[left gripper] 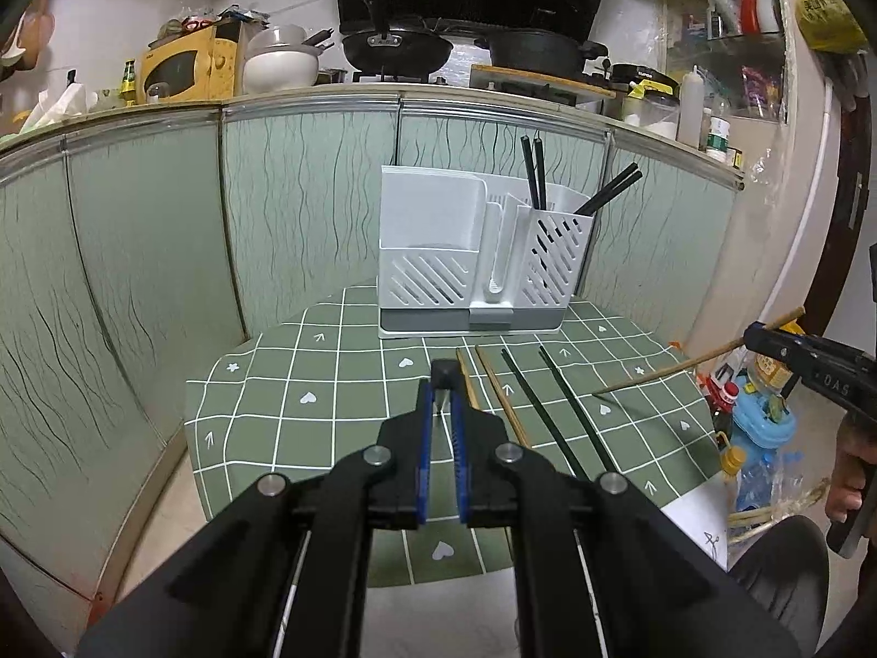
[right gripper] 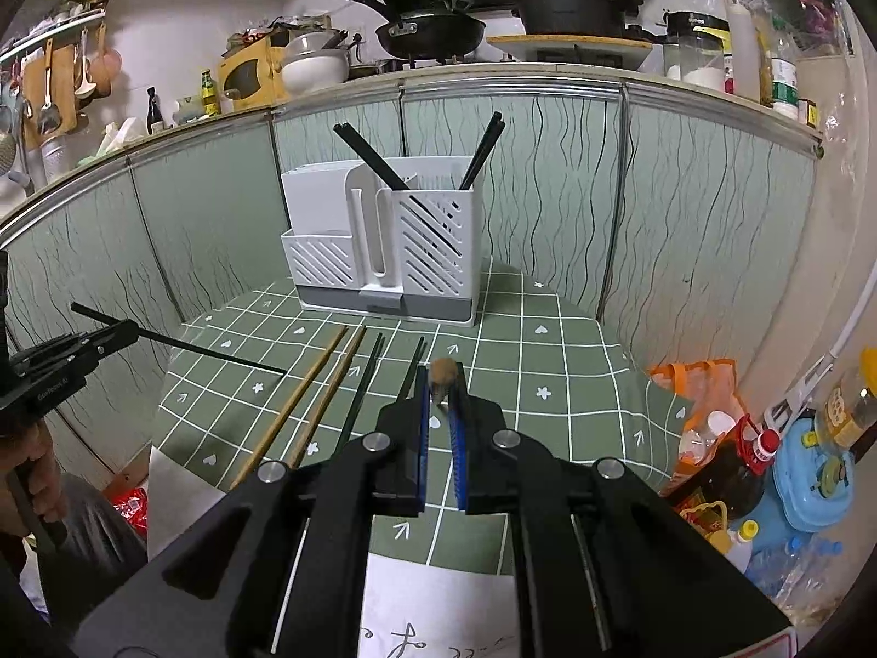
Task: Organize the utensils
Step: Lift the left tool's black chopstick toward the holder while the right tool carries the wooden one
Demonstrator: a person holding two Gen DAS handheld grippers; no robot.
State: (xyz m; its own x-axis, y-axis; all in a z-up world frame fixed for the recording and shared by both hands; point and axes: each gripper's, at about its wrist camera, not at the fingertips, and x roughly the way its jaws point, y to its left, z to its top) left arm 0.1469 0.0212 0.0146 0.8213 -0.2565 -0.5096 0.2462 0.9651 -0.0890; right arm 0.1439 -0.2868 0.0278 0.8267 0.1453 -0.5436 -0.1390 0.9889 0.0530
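A white utensil holder (left gripper: 471, 252) (right gripper: 383, 241) stands at the back of the green checked table (left gripper: 307, 362) (right gripper: 548, 362), with several black chopsticks (left gripper: 534, 170) (right gripper: 482, 151) upright in its right slotted compartment. My left gripper (left gripper: 444, 384) (right gripper: 118, 332) is shut on a black chopstick (right gripper: 208, 353), held above the table's left side. My right gripper (right gripper: 441, 384) (left gripper: 753, 332) is shut on a wooden chopstick (left gripper: 674, 370), also lifted off the table. Two wooden chopsticks (left gripper: 501, 395) (right gripper: 307, 400) and two black chopsticks (left gripper: 548, 417) (right gripper: 364, 384) lie side by side on the cloth.
Green cabinet fronts (left gripper: 164, 230) curve close behind the table. Bottles, a blue toy and bags (right gripper: 767, 466) crowd the floor to the right. A white paper sheet (right gripper: 438, 603) lies at the table's near edge. A person's hand (right gripper: 33, 471) grips the left tool's handle.
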